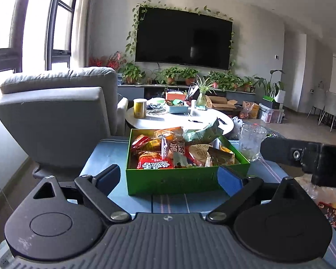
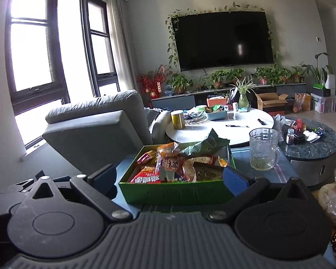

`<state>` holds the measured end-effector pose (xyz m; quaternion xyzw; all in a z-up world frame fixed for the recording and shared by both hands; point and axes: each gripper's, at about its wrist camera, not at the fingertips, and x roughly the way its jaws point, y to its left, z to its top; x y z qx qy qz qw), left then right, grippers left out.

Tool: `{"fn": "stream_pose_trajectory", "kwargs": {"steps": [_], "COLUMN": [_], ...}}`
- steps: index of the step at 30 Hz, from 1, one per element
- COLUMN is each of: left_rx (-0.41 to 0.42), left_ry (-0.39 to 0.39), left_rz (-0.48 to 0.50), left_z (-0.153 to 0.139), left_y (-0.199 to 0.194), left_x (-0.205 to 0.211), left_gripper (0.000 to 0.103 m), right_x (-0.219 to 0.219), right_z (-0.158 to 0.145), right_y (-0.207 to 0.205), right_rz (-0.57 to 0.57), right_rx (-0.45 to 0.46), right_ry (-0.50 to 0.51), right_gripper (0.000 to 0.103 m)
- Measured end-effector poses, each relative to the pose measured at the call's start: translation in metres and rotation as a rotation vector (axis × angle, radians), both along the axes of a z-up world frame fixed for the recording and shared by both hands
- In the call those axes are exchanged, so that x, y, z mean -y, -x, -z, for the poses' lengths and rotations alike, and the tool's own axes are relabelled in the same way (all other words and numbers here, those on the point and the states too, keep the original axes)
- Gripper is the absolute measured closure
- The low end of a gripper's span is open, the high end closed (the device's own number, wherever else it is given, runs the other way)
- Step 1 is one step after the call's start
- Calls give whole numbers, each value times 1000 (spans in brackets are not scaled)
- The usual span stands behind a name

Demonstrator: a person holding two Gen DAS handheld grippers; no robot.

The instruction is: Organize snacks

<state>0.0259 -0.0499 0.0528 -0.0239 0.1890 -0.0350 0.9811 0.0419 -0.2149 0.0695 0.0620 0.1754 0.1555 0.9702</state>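
A green box (image 1: 186, 180) (image 2: 174, 191) stands on a blue-clothed table (image 1: 168, 201). It is full of snack packets: a red packet (image 1: 155, 162) (image 2: 145, 178) at the front, a green bag (image 1: 203, 132) (image 2: 203, 145) sticking up at the back. My left gripper (image 1: 170, 176) is open and empty, its fingers just short of the box's near wall. My right gripper (image 2: 168, 178) is open and empty, also in front of the box; its body shows at the right of the left wrist view (image 1: 306, 157).
A glass mug (image 1: 252, 142) (image 2: 263, 149) stands right of the box. A plastic bag with snacks (image 2: 333, 198) lies at the right edge. A grey armchair (image 1: 60, 112) is to the left. A white round table (image 2: 219, 123) with clutter lies beyond, a dark round table (image 2: 313, 148) to its right.
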Motion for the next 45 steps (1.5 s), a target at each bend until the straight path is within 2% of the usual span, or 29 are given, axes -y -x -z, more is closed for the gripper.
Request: {"fn": "stream_pose_trajectory", "kwargs": {"steps": [3, 6, 15, 21, 29, 45], "left_rx": [-5, -16, -25, -31, -27, -20], "left_ry": [-33, -34, -17, -8, -64, -47], "left_rz": [-34, -56, -34, -44, -35, -44], "left_z": [2, 6, 10, 12, 15, 12], "left_y": [7, 15, 25, 24, 23, 24], "left_x": [-1, -5, -12, -13, -3, -6], "left_gripper": [10, 10, 10, 10, 10, 10], "right_x": [-1, -2, -18, -20, -19, -21], "right_z": [3, 3, 5, 10, 15, 14], "right_y": [6, 12, 25, 24, 22, 23], "right_rz": [3, 11, -2, -15, -5, -6], "right_rx": [-7, -10, 5, -17, -47, -53], "right_ry": [2, 3, 30, 33, 15, 12], "right_gripper": [25, 25, 25, 25, 25, 25]}}
